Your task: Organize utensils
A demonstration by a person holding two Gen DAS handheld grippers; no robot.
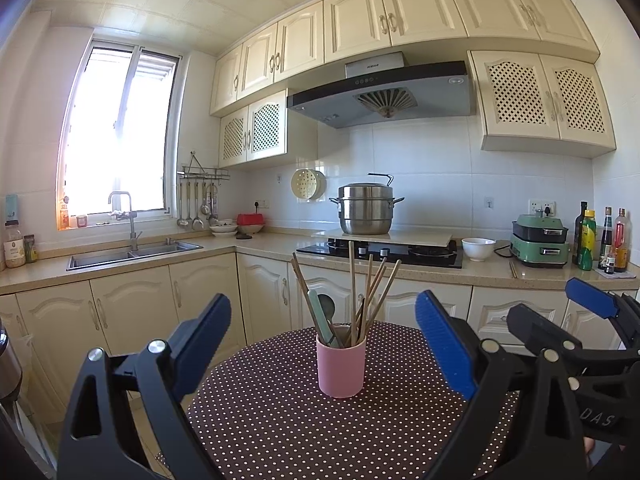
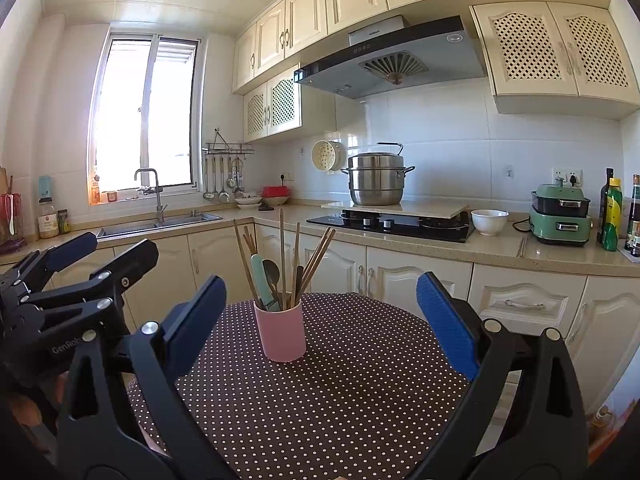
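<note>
left hand-held gripper (image 2: 86, 258): "GenRob" | right hand-held gripper (image 1: 560, 312): "DAS"; hood brand unreadable

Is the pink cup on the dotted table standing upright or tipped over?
Upright. The pink cup stands on its base on the dotted tablecloth, with chopsticks sticking up from it.

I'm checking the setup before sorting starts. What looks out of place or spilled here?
Nothing stands out. The pink cup stands upright on the dotted tablecloth, utensils inside, nothing spilled. One pair of chopsticks lies loose on the counter by the green cooker.
</note>
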